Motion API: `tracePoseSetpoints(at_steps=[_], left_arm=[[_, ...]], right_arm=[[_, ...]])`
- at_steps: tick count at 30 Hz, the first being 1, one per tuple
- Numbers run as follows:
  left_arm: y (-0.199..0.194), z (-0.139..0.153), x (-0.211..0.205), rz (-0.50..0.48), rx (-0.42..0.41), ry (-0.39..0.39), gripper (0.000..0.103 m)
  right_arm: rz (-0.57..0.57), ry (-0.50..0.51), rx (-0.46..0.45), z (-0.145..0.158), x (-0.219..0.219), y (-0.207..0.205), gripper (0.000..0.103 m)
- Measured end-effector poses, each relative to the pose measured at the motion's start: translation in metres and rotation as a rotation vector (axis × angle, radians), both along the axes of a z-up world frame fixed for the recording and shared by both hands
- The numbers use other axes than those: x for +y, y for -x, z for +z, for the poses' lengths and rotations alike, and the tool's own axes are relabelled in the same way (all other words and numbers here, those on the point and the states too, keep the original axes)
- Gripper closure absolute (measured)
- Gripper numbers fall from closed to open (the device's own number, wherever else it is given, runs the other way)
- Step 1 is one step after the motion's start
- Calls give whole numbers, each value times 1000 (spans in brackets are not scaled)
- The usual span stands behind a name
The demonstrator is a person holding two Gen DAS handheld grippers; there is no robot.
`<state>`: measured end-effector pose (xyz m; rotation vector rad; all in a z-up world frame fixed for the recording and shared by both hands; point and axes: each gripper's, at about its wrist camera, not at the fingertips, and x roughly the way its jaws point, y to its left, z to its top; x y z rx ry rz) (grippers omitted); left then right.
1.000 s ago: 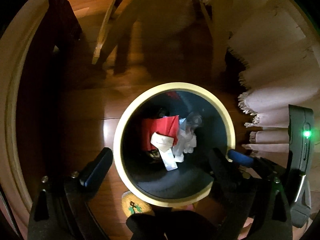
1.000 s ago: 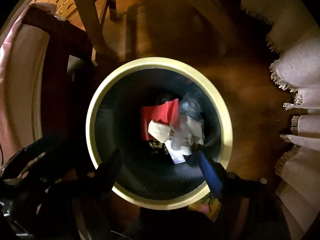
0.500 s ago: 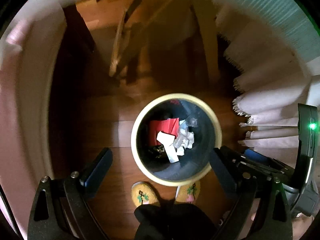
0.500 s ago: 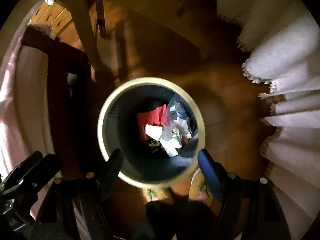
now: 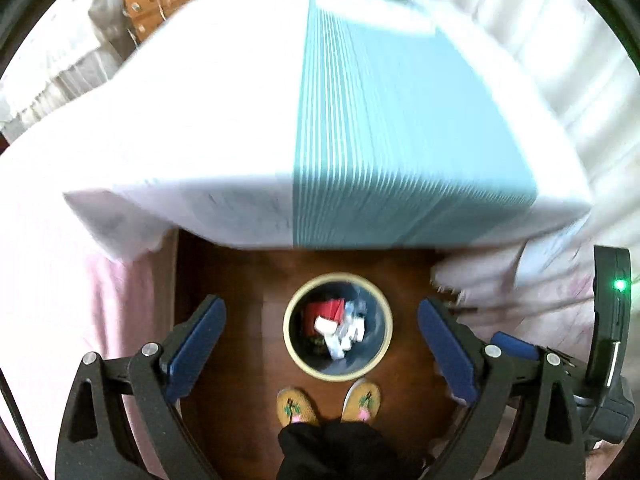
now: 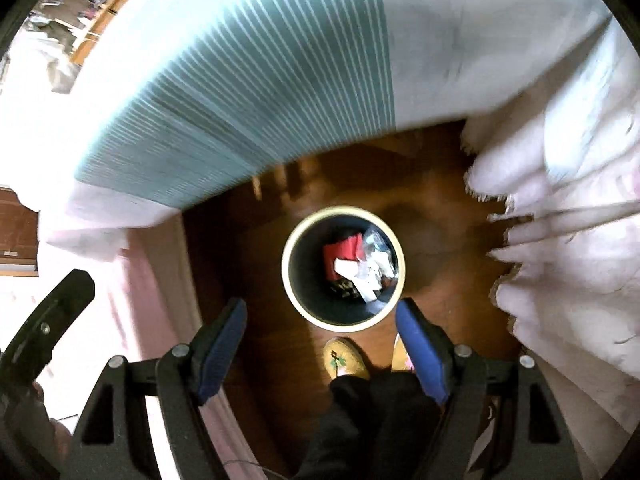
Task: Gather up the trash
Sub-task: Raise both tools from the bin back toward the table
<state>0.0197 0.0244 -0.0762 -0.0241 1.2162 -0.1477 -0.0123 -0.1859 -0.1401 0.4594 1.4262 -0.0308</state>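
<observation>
1. Left wrist view: the left gripper hung with jaws wide apart, empty, above the trash bin on the wooden floor.
2. The right gripper gaped empty too; crumpled trash lay inside the bin by the person's slippers.

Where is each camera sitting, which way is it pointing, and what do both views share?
Left wrist: on the left gripper, facing steeply down at the bin on the floor; slippers and dark trouser legs show.
Right wrist: on the right gripper, facing down too; one slipper shows clearly.
Shared: bin, its trash, the striped tablecloth.
</observation>
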Motion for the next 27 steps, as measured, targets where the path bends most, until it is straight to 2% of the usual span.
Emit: tracePoseSetpoints(at_steps=[4, 8, 13, 18, 27], left_arm=[[0, 55, 7, 44, -61, -4, 7], [1, 106, 11, 69, -118, -72, 7], [9, 163, 9, 75, -217, -114, 7], [17, 197, 2, 66, -286, -164, 7], [19, 232, -25, 28, -379, -210, 7]], right_arm=[[26, 7, -69, 55, -6, -6, 26], [59, -3, -138, 104, -7, -9, 26], [101, -14, -231, 152, -5, -15, 26], [112, -17, -319, 183, -11, -19, 26], [127, 6, -447, 231, -32, -27, 26]])
